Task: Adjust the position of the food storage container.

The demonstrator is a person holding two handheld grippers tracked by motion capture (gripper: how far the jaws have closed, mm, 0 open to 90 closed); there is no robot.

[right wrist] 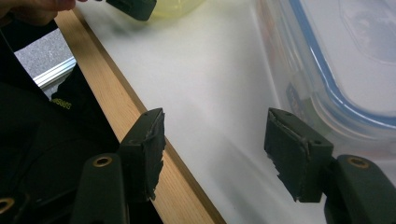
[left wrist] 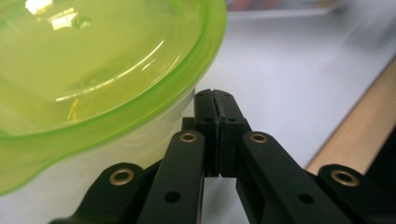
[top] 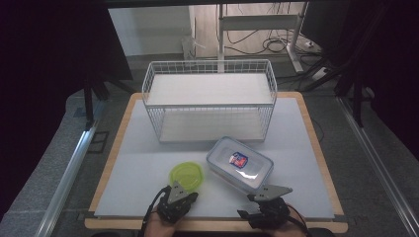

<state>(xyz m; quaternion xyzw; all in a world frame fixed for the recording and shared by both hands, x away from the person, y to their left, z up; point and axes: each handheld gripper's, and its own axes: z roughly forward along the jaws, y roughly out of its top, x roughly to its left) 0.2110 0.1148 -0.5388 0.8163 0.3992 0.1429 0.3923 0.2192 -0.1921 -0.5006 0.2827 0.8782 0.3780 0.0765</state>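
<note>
Fingers pressed together, gripping nothing, the left gripper (left wrist: 217,105) sits just beside a lime-green lidded bowl (top: 186,174). The right gripper (right wrist: 215,150) has fingers spread wide, empty, beside a clear blue-sealed container (top: 240,164) at its 1 o'clock, whose red-and-blue label is unreadable. A white wire basket (top: 209,98) stands at the white surface's (top: 143,168) 12 o'clock.

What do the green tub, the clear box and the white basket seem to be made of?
Green tub: probably glossy, translucent plastic; light glints on its lid and shows through it.
Clear box: likely clear hard plastic with a blue seal line in the lid and a label on top.
Basket: looks like white coated metal wire, in a thin open grid.
</note>
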